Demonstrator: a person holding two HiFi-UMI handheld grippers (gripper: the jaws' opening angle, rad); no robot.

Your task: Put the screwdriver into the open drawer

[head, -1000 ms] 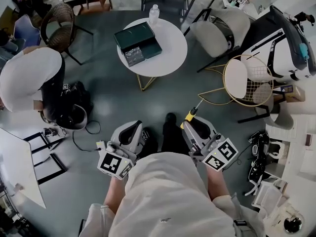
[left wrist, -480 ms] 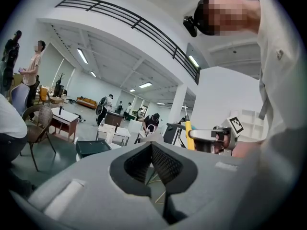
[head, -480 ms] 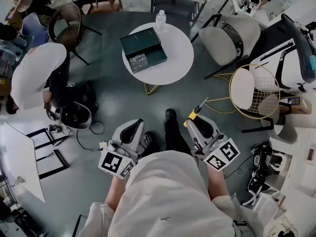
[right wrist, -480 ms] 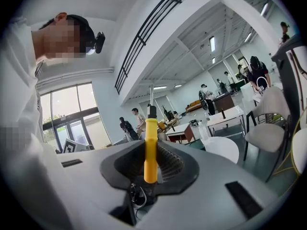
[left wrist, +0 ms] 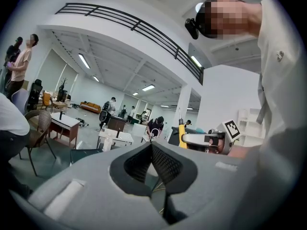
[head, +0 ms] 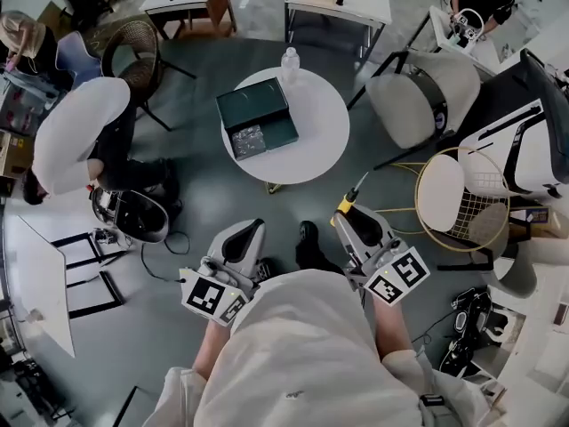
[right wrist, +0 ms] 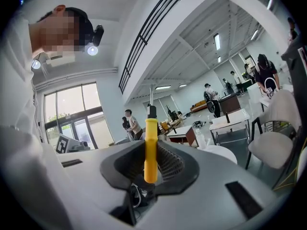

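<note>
My right gripper is shut on the yellow handle of a screwdriver, held close in front of the person's body. The screwdriver stands upright between the jaws, its thin shaft pointing up and away. My left gripper is held at the same height on the left, shut with nothing in it; its jaws meet at the tip. Ahead, a dark green drawer box lies on a round white table, with its drawer pulled out toward me. Both grippers are well short of the table.
A water bottle stands at the table's far edge. White chair and gold wire chair are to the right, a wicker chair at far left. A person bends over gear and cables on the floor at left.
The round table and the chairs have slid lower in the head view, so I stand closer to them. Both grippers keep their pose, the screwdriver still held in the right one.
</note>
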